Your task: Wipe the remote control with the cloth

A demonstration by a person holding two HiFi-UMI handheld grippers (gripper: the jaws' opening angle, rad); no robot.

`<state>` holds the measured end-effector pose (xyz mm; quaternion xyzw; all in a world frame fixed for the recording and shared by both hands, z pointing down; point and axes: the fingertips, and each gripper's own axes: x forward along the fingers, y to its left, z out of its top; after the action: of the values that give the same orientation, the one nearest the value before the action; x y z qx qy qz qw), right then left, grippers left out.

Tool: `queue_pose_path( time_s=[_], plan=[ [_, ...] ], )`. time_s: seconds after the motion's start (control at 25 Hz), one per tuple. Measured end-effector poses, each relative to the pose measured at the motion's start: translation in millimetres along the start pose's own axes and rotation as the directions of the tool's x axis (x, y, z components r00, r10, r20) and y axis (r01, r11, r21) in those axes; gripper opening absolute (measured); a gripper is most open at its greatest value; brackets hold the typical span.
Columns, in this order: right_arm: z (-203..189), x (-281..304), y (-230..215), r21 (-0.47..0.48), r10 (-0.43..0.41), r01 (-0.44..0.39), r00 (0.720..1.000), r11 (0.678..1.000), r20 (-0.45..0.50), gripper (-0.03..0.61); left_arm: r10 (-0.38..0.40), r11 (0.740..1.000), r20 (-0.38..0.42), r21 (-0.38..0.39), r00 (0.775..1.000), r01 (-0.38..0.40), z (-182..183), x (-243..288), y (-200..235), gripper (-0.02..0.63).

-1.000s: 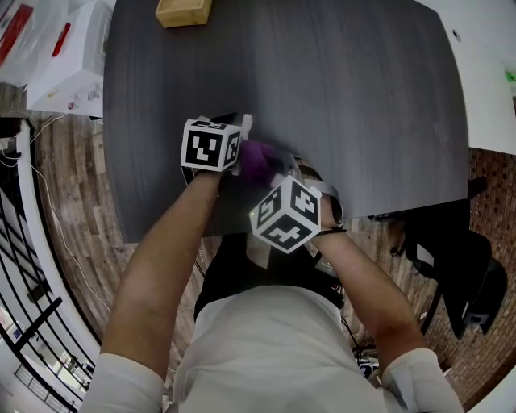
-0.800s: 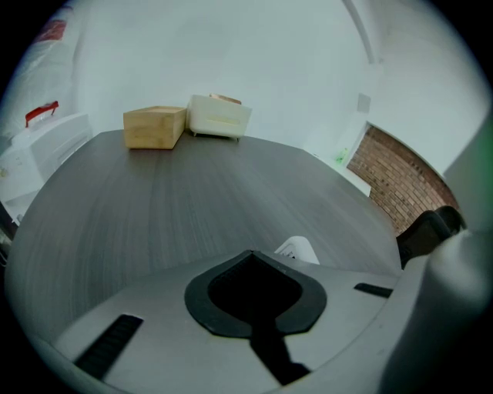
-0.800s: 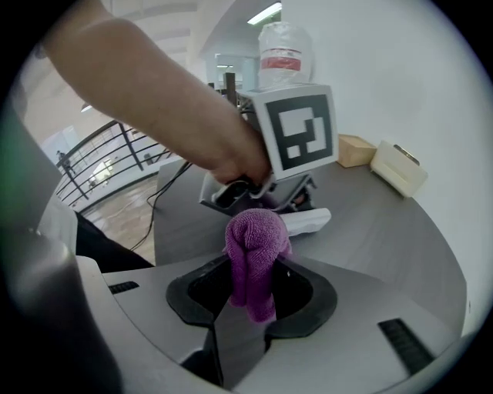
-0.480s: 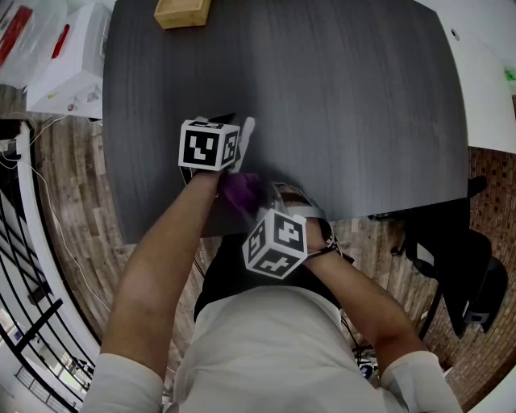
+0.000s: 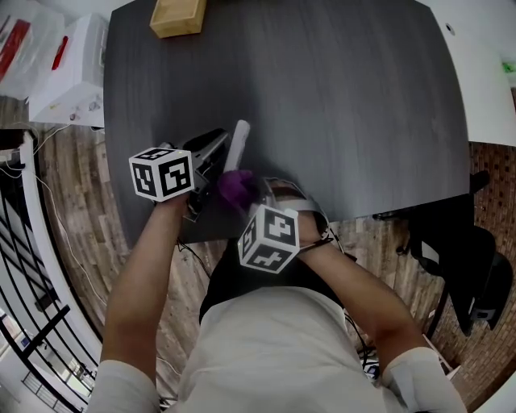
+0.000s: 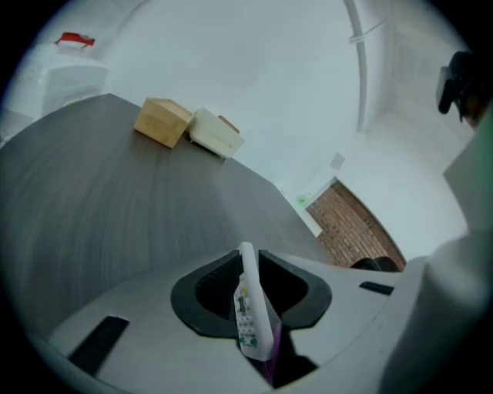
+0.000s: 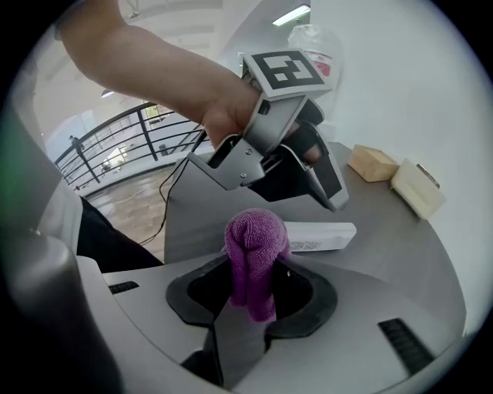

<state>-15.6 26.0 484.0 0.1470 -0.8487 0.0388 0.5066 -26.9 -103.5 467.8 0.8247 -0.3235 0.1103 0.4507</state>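
Observation:
A white remote control [image 5: 236, 145] rests on the dark grey table [image 5: 339, 97] near its front edge. In the left gripper view the remote [image 6: 250, 315] stands on edge between the jaws, buttons facing left. My left gripper [image 5: 205, 153] is beside it and its jaws are opening, with dark gaps on both sides of the remote. My right gripper [image 7: 254, 288] is shut on a bunched purple cloth [image 7: 256, 262]. The cloth [image 5: 236, 187] sits just short of the near end of the remote [image 7: 320, 235].
A wooden block [image 5: 181, 12] lies at the table's far edge, and a cream box [image 6: 216, 132] sits next to it. White boxes [image 5: 72, 68] stand off the left side. A black chair [image 5: 463, 266] is at the right. The table's front edge runs just under both grippers.
My left gripper has pulled back to the left, away from the remote, which stays on the table. The right gripper has drawn the cloth back along the remote toward the front edge.

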Motion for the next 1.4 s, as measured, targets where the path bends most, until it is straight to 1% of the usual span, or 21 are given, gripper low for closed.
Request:
queue_pose_path(
  time_s=[0.08, 0.16, 0.2, 0.24, 0.32, 0.4, 0.44, 0.48, 0.52, 0.56, 0.6, 0.68, 0.72, 0.76, 0.84, 0.96, 1.04, 1.12, 1.24, 1.32, 1.4],
  plan=[
    [0.1, 4.1, 1.2, -0.015, 0.0, 0.0, 1.0, 1.0, -0.01, 0.132, 0.008, 0.998, -0.049, 0.056, 0.999, -0.005, -10.1, 3.2, -4.2, 0.086],
    [0.0, 9.6, 2.1, -0.033, 0.002, -0.003, 1.0, 0.999, -0.024, 0.132, 0.052, 0.993, -0.08, 0.114, 0.995, -0.043, -17.1, 6.8, -0.4, 0.095],
    [-0.6, 11.8, 1.9, -0.04, 0.004, -0.005, 1.0, 0.999, -0.03, 0.132, 0.076, 0.99, -0.089, 0.127, 0.993, -0.065, -20.1, 8.1, 4.0, 0.095],
    [-1.5, 13.1, 1.1, -0.044, 0.006, -0.007, 0.999, 0.999, -0.034, 0.132, 0.094, 0.988, -0.096, 0.127, 0.991, -0.082, -23.0, 9.0, 8.7, 0.095],
    [-4.6, 12.8, -2.1, -0.03, 0.011, -0.012, 0.999, 0.999, -0.037, 0.132, 0.11, 0.99, -0.101, 0.097, 0.989, -0.101, -28.7, 8.0, 16.9, 0.095],
    [-9.6, 8.6, -8.7, 0.015, 0.016, -0.015, 0.999, 1.0, -0.032, 0.132, 0.12, 0.992, -0.088, 0.06, 0.989, -0.115, -32.0, 1.8, 22.5, 0.095],
    [-12.2, 5.3, -14.1, 0.046, 0.017, -0.015, 0.999, 0.999, -0.028, 0.132, 0.131, 0.99, -0.075, 0.057, 0.989, -0.127, -32.2, -3.5, 24.5, 0.095],
    [-14.6, 1.6, -21.1, 0.078, 0.014, -0.012, 1.0, 0.997, -0.023, 0.132, 0.147, 0.987, -0.062, 0.074, 0.987, -0.143, -31.8, -10.0, 25.7, 0.095],
    [-16.6, -2.2, -30.1, 0.109, 0.006, -0.004, 1.0, 0.994, -0.018, 0.132, 0.169, 0.98, -0.052, 0.113, 0.984, -0.162, -32.1, -17.2, 26.0, 0.095],
    [-18.3, -5.8, -41.0, 0.135, -0.008, 0.01, 1.0, 0.991, -0.016, 0.132, 0.194, 0.968, -0.049, 0.175, 0.98, -0.183, -33.9, -24.1, 25.4, 0.095],
    [-19.5, -8.6, -53.7, 0.154, -0.029, 0.031, 0.999, 0.988, -0.017, 0.132, 0.22, 0.947, -0.052, 0.251, 0.974, -0.201, -37.5, -30.0, 24.2, 0.095],
    [-18.6, -10.7, -81.5, 0.181, -0.076, 0.079, 0.997, 0.98, -0.024, 0.132, 0.262, 0.894, -0.069, 0.393, 0.963, -0.215, -48.3, -36.3, 20.7, 0.095],
    [-15.8, -9.2, -95.1, 0.192, -0.095, 0.098, 0.995, 0.976, -0.028, 0.132, 0.27, 0.872, -0.077, 0.442, 0.96, -0.209, -53.6, -36.8, 18.4, 0.095],
    [-11.5, -6.3, -107.4, 0.202, -0.107, 0.111, 0.994, 0.973, -0.031, 0.132, 0.27, 0.857, -0.085, 0.476, 0.959, -0.199, -58.2, -36.3, 15.8, 0.095],
    [-1.0, 2.5, -126.4, 0.214, -0.113, 0.119, 0.993, 0.97, -0.039, 0.132, 0.262, 0.837, -0.094, 0.518, 0.96, -0.178, -64.8, -34.6, 10.9, 0.095],
    [10.1, 19.3, -138.8, 0.201, -0.089, 0.101, 0.994, 0.974, -0.069, 0.132, 0.251, 0.811, -0.094, 0.564, 0.963, -0.156, -69.7, -37.1, 7.4, 0.095],
    [11.5, 29.4, -139.5, 0.168, -0.078, 0.094, 0.992, 0.981, -0.101, 0.132, 0.254, 0.785, -0.111, 0.604, 0.961, -0.137, -75.8, -41.6, 9.8, 0.121],
    [11.0, 35.0, -139.3, 0.127, -0.084, 0.1, 0.988, 0.987, -0.127, 0.132, 0.265, 0.756, -0.156, 0.647, 0.951, -0.105, -85.6, -42.4, 14.4, 0.147],
    [11.1, 36.5, -138.4, 0.097, -0.082, 0.098, 0.985, 0.99, -0.154, 0.132, 0.302, 0.712, -0.225, 0.699, 0.927, -0.063, -99.0, -35.8, 21.4, 0.152],
    [12.4, 36.8, -135.7, 0.069, -0.081, 0.093, 0.983, 0.993, -0.167, 0.132, 0.327, 0.701, -0.226, 0.709, 0.918, -0.074, -100.2, -32.1, 25.6, 0.152],
    [14.1, 37.0, -132.6, 0.022, -0.09, 0.096, 0.98, 0.995, -0.175, 0.132, 0.336, 0.696, -0.227, 0.714, 0.914, -0.078, -98.4, -29.8, 26.5, 0.15]
  ],
)
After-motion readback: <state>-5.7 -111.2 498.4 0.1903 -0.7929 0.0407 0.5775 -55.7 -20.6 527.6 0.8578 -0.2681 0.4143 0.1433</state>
